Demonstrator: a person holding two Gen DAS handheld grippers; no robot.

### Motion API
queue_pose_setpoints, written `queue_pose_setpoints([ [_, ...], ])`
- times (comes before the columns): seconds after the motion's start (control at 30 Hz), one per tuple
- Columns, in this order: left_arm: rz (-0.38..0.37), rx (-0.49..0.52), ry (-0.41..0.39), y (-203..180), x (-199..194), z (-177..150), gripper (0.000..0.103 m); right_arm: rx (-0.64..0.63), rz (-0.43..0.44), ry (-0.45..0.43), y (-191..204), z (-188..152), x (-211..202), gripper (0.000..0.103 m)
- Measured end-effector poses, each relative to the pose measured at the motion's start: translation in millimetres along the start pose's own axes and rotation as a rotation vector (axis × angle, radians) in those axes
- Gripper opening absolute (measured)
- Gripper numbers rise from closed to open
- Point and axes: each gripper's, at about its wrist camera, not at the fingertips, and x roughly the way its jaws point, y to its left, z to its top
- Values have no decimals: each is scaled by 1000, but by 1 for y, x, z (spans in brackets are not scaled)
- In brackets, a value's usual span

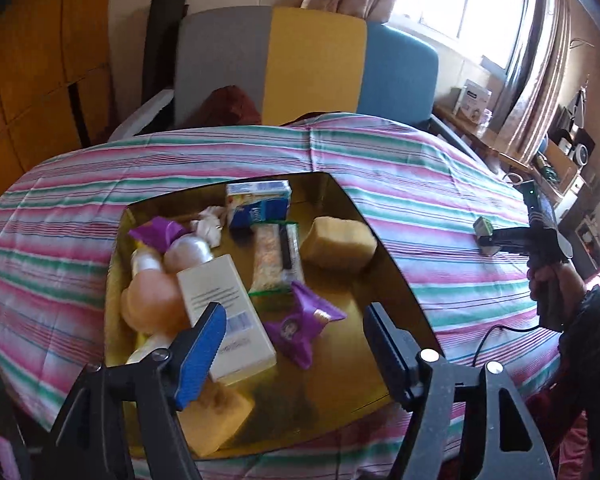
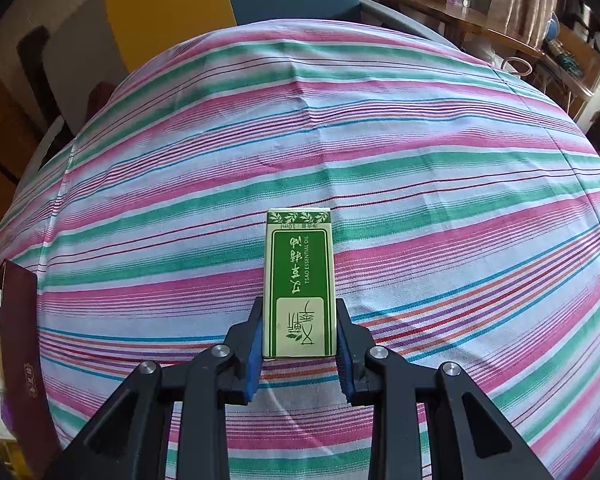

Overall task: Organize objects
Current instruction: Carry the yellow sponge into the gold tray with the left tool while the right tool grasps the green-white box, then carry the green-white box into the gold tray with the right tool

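A gold tray (image 1: pixel 340 208) lies on the striped cloth and holds several items: a white box (image 1: pixel 224 300), a blue and white carton (image 1: pixel 258 202), a snack bar (image 1: pixel 276 258), two yellow sponges (image 1: pixel 338 244), purple wrappers (image 1: pixel 300 326) and pale bottles (image 1: pixel 156 304). My left gripper (image 1: pixel 296 344) is open and empty above the tray's near side. My right gripper (image 2: pixel 300 340) is shut on a green essential oil box (image 2: pixel 300 280), held just above the cloth. It also shows in the left wrist view (image 1: pixel 486 234) at the right, away from the tray.
The striped cloth (image 2: pixel 300 140) covers the table. A dark maroon box edge (image 2: pixel 20 340) stands at the left. A grey, yellow and blue chair back (image 1: pixel 308 64) is behind the table. A cluttered wooden shelf (image 2: pixel 520 40) is at the far right.
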Motion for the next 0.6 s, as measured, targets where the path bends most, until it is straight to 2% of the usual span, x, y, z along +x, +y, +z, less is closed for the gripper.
queue_pose_setpoints([
  [0.23, 110, 45, -71, -3, -19, -10, 71, -10, -6, 13, 0, 3, 8, 31],
  [0.4, 166, 55, -71, -3, -19, -13, 71, -24, -12, 13, 2, 1, 10, 31],
  [0.6, 175, 45, -66, 1, -20, -17, 71, -58, -35, 11, 9, -4, 9, 31],
])
